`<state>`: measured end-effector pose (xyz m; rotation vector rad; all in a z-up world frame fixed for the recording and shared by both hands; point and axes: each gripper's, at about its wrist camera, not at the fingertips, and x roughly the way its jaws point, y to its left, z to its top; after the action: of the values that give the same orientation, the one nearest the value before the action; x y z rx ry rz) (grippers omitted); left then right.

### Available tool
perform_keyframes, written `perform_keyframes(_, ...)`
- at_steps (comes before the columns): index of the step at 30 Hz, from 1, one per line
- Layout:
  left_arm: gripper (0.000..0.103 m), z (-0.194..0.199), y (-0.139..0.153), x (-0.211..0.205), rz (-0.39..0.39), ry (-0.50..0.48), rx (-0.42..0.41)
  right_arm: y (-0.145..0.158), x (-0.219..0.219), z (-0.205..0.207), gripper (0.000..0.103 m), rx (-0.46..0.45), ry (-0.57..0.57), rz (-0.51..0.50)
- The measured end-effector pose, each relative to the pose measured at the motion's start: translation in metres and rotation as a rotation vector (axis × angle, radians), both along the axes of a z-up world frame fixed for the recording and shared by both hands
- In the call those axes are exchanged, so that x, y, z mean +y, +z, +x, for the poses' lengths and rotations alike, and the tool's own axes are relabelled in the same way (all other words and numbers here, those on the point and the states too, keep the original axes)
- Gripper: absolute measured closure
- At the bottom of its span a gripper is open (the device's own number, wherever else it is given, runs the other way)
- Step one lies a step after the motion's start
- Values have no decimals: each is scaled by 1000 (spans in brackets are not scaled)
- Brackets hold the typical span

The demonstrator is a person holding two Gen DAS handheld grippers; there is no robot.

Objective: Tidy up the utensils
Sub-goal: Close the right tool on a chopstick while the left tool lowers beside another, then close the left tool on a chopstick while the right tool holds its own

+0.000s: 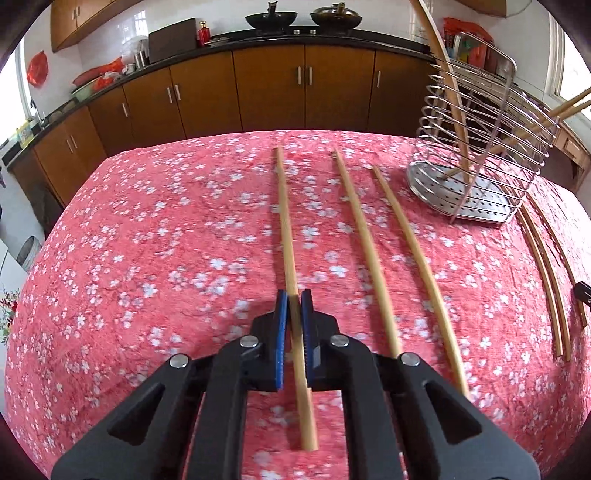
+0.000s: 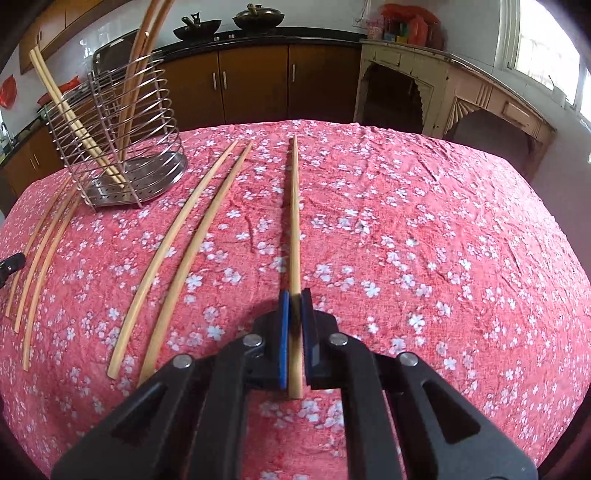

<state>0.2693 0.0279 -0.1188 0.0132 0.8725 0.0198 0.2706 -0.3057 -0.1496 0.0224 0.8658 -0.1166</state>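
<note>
Wooden chopsticks lie on a red floral tablecloth (image 1: pixel 147 258). My left gripper (image 1: pixel 294 295) is shut on one chopstick (image 1: pixel 284 206), which runs between the blue pads away from me. Two more chopsticks (image 1: pixel 369 251) lie to its right. My right gripper (image 2: pixel 294 295) is shut on another chopstick (image 2: pixel 294 221). Two chopsticks (image 2: pixel 184 240) lie to its left, and several more (image 2: pixel 37 266) lie further left. A wire metal utensil holder (image 1: pixel 480 155) stands at the far right in the left wrist view and at the far left in the right wrist view (image 2: pixel 118 147), with several chopsticks leaning in it.
Brown kitchen cabinets (image 1: pixel 266 92) with a dark counter and two woks (image 1: pixel 271 18) stand beyond the table. A cream wooden cabinet (image 2: pixel 443 96) stands at the right. The other gripper's tip (image 2: pixel 11 264) shows at the left edge.
</note>
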Motion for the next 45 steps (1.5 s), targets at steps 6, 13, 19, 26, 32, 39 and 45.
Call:
perform_keyframes(6, 96, -4, 0, 41, 21, 67, 3, 0, -28, 10, 95, -4, -64, -6)
perform_keyframes(13, 90, -14, 1, 62, -51, 8, -1, -1, -43, 12, 95, -14, -97, 12)
perform_keyframes(19, 32, -21, 1, 52, -42, -27, -1, -2, -41, 12, 93, -13, -100, 2)
perform_keyframes(26, 32, -16, -2, 46, -20, -19, 24, -3, -44, 11, 93, -16, -99, 21)
perform_keyframes(32, 20, -22, -5, 51, -32, -24, 32, -3, -43, -3, 93, -12, -85, 7)
perform_keyframes(39, 41, -49, -2, 57, -66, -61, 12, -3, -39, -23, 93, -10, -72, 18)
perform_keyframes(45, 51, -54, -4, 52, -45, -71, 11, -2, -37, -25, 93, -7, -72, 16)
